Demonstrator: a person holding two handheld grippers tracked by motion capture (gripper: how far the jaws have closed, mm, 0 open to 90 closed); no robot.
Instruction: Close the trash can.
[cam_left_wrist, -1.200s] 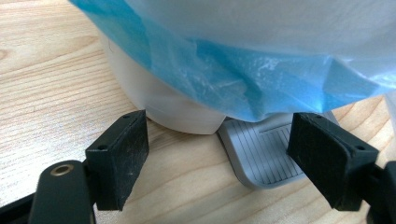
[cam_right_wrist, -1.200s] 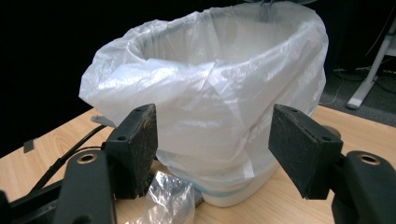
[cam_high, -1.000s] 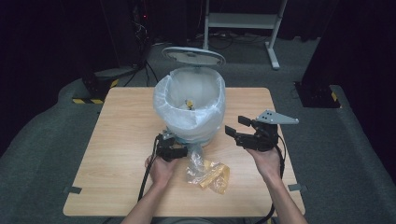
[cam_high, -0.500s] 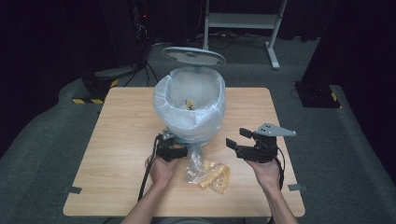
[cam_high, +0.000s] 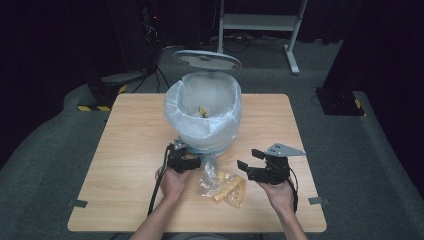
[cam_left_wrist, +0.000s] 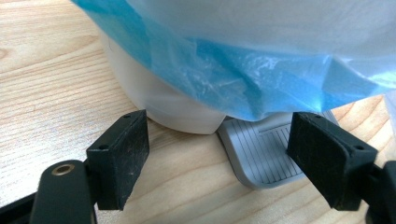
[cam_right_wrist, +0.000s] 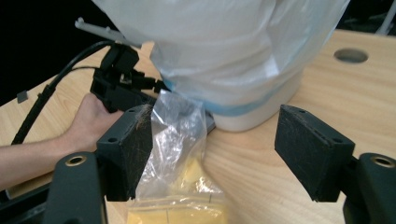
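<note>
Standing on the light wooden table (cam_high: 130, 150), the white pedal bin lined with a pale blue plastic bag (cam_high: 205, 117) is faced by the wide-open left gripper (cam_high: 192, 162), while the clear crinkly bag of yellow bits (cam_high: 222, 182), likely picked up next, is lying just beside the wide-open right gripper (cam_high: 246, 169).

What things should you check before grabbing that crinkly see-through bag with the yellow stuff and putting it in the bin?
1. Round grey bin lid up: ok.
2. White pedal bin with pale blue plastic liner has room: ok, just one small yellow item inside.
3. Right gripper open: ok, jaws wide apart.
4. Clear plastic bag with yellow contents between those jaws: not ok, it lies by one jaw.
5. Left gripper at the grey ribbed foot pedal: ok, open around it.
6. Pedal pressed: cannot tell.
</note>
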